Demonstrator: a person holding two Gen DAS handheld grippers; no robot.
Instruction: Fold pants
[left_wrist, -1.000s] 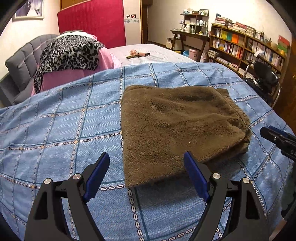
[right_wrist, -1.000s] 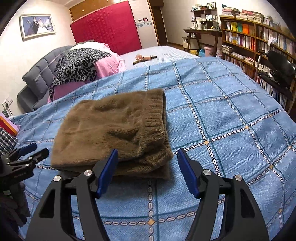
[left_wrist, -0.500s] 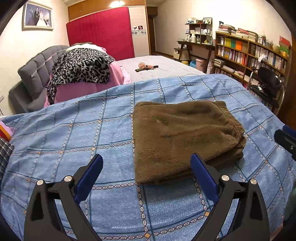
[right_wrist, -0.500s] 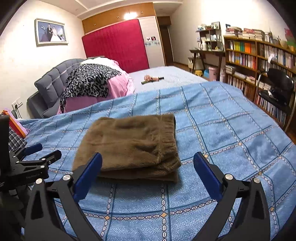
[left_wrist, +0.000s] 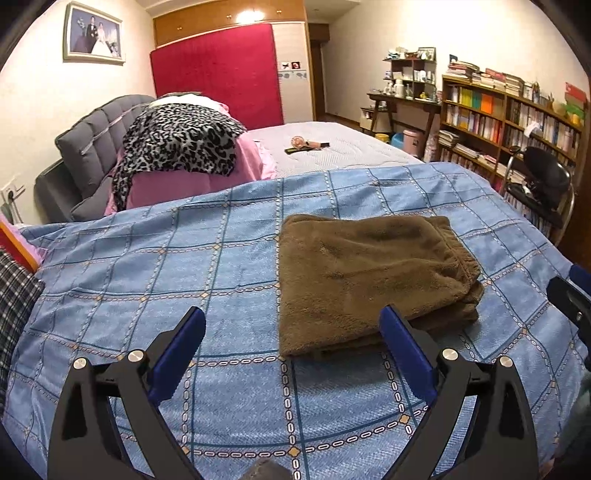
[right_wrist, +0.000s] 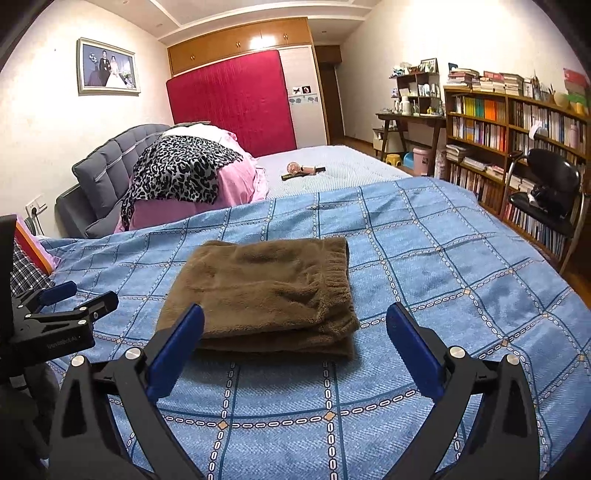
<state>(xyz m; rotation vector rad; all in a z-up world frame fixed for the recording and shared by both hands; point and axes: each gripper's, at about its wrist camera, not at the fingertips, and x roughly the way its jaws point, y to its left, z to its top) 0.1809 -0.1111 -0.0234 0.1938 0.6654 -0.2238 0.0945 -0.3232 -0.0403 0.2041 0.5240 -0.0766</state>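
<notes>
The brown fleece pants (left_wrist: 369, 277) lie folded into a thick, squarish stack on the blue checked bedspread (left_wrist: 147, 280), the ribbed waistband turned to the right-hand edge of the bundle. By the look of it the folding is finished — nothing of the legs trails out, and little seems left beyond perhaps neatening the lower layers that peep out at the near edge.

The left gripper (left_wrist: 291, 343) stands wide open with nothing between its blue pads, and the right gripper (right_wrist: 295, 341) likewise — both have just been opening, and each hangs short of the pants, empty.

The bedspread lies fairly smooth over the bed. Beyond it a leopard-print blanket (left_wrist: 177, 140) sits on pink bedding against a grey padded headboard (left_wrist: 92, 133). Bookshelves (right_wrist: 517, 129) line the right wall, with a black chair (right_wrist: 550, 192) before them.
</notes>
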